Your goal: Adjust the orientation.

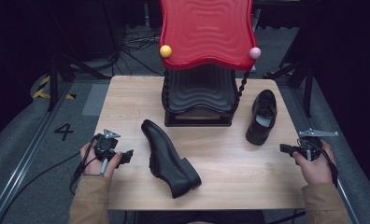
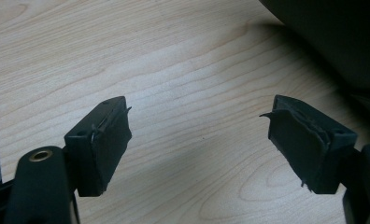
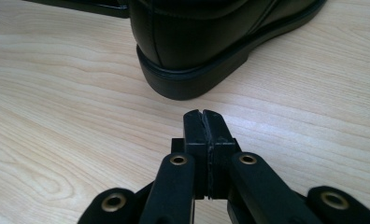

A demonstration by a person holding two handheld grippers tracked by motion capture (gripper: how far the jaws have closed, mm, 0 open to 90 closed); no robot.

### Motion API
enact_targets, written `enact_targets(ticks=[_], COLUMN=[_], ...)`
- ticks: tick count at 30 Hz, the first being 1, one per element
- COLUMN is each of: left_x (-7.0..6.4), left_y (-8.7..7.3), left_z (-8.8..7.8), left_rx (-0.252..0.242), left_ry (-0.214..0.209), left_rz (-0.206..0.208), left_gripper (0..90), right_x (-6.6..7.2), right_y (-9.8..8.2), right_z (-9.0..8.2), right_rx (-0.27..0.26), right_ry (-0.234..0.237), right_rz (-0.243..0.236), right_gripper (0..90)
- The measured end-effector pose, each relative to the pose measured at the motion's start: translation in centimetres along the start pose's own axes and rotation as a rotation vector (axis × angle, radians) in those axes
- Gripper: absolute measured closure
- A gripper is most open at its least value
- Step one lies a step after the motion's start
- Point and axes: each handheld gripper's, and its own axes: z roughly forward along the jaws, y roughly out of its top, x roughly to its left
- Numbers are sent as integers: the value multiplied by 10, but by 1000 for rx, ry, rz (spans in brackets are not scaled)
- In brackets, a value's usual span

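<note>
Two smooth black leather shoes lie on the pale wood-grain desk (image 1: 127,186). The near shoe (image 1: 169,158) rests on its side at the middle; the far shoe (image 1: 262,116) stands upright to the right, beside a black ribbed rack (image 1: 199,100) topped by a glossy red wavy panel (image 1: 206,30). The left gripper (image 2: 197,140) hovers over bare wood, fingers spread wide. The right gripper (image 3: 204,126) has its fingers pressed together, just short of the far shoe's rounded heel, seen close in the right gripper view.
</note>
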Motion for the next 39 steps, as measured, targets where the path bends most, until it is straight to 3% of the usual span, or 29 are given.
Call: enact_targets(ticks=[12, 19, 31, 39], left_x=[0, -1, -1, 0], left_y=[2, 2, 3, 4], left_z=[0, -4, -7, -9], left_rx=[-2, -7, -14, -35], left_ry=[-5, -5, -8, -24], left_rz=[7, 3, 6, -12], left_gripper=[213, 213, 213, 212], right_x=[7, 23, 65, 105], right_y=[3, 10, 35, 59], right_z=[1, 0, 7, 16], right_rx=[24, 35, 62, 57], right_ry=[24, 69, 189, 281], right_rz=[-43, -82, -174, -256], right_gripper=[900, 900, 900, 900])
